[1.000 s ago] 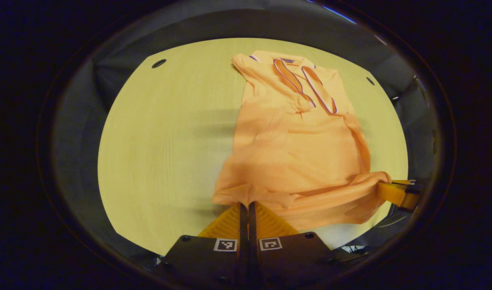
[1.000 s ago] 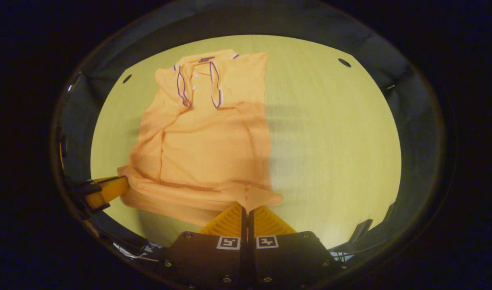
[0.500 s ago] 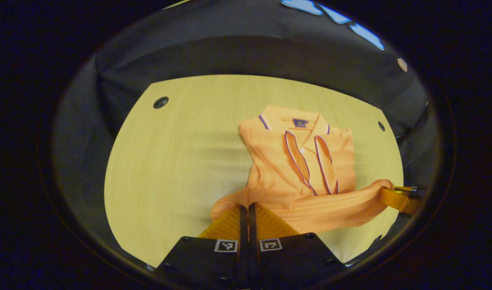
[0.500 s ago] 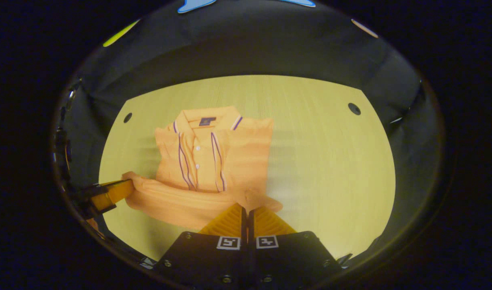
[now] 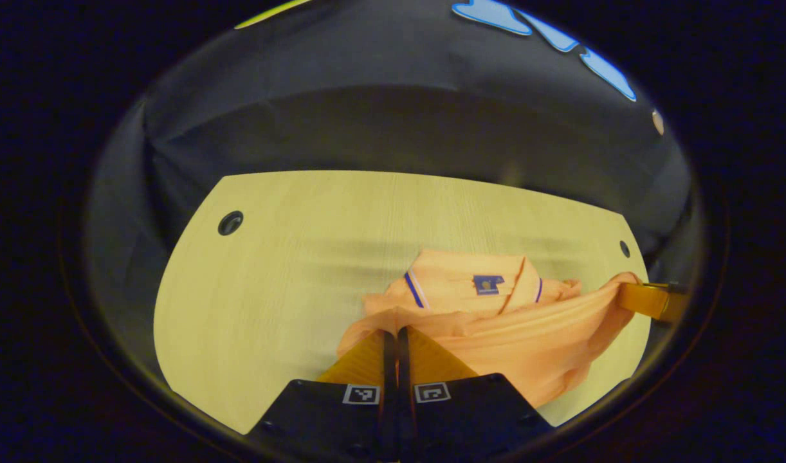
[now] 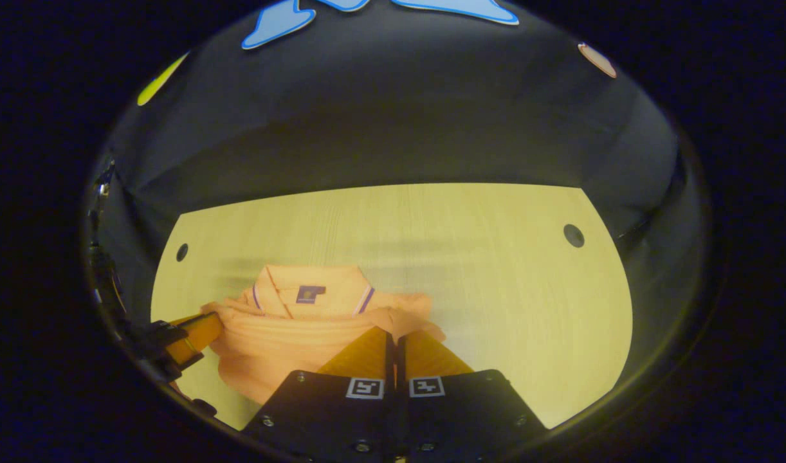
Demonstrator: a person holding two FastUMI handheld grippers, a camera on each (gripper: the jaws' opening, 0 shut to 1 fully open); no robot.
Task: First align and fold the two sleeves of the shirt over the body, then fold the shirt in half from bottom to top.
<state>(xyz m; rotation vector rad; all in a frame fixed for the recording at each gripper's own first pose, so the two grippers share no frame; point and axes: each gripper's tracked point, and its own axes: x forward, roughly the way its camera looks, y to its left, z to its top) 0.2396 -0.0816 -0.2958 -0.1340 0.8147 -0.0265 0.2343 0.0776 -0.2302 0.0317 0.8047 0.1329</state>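
we see the orange shirt [image 5: 496, 334] on the pale wooden table [image 5: 290, 270], a dark neck label [image 5: 487, 283] inside the collar (writing too small to read). the left gripper [image 5: 391, 334] and right gripper [image 6: 393, 335] are each clenched on a hem corner. since a second ago, the hem has travelled from the near edge up to the collar. black booth cloth [image 6: 393, 128] lies beyond.

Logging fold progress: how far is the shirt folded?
Nearly in half: both grippers hold the shirt's hem up at the collar, not yet released.
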